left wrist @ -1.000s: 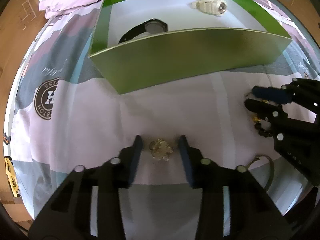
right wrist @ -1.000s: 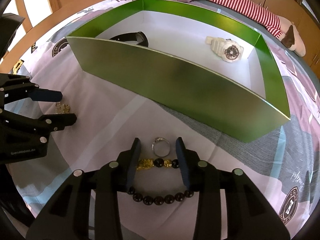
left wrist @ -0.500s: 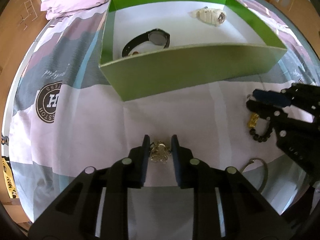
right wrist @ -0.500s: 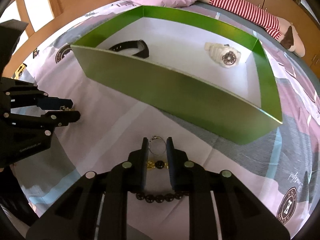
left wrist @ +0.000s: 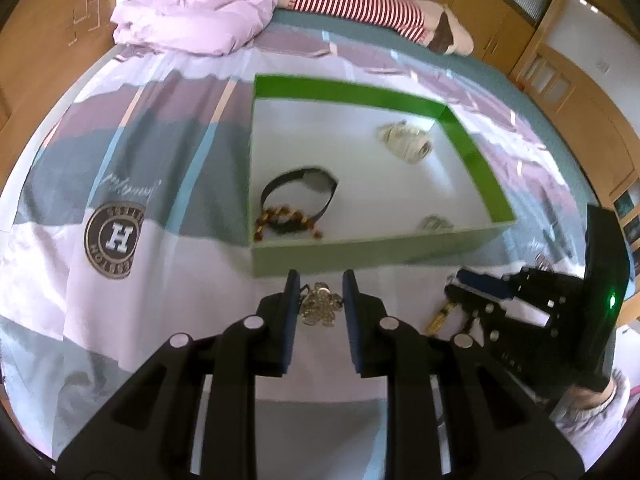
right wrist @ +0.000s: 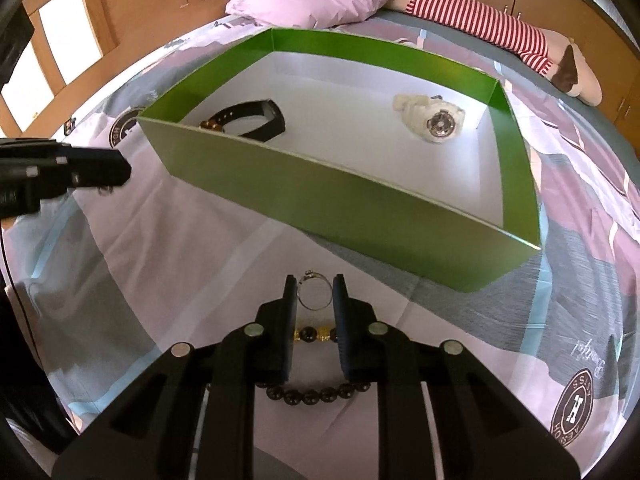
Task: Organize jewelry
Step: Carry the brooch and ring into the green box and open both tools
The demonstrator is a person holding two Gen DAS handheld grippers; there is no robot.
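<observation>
A silver flower-shaped brooch (left wrist: 320, 306) hangs above the bedsheet, and my left gripper (left wrist: 320, 284) is shut on it, just in front of the green box (left wrist: 472, 152). My right gripper (right wrist: 315, 282) is low over the sheet, shut on a thin silver ring (right wrist: 315, 295). A black-and-gold bead bracelet (right wrist: 316, 396) lies under its fingers. On the box's white floor are a black watch (left wrist: 304, 184), an amber bead bracelet (left wrist: 280, 216), a white watch (right wrist: 436, 120) and a small silvery piece (left wrist: 436, 224). Each gripper also shows in the other's view: the right gripper (left wrist: 454, 284) and the left gripper (right wrist: 124, 172).
The box's front wall (right wrist: 320, 200) stands between both grippers and the box floor. A pink quilt (left wrist: 200, 4) and a plush toy with a striped leg (left wrist: 360, 0) lie at the bed's far end. Wooden cabinets surround the bed. The sheet carries a round H logo (left wrist: 116, 240).
Both grippers closed, the left on the brooch and the right on the ring. The left one then rose with the brooch and tipped, so it sees further into the box. The right stayed put.
</observation>
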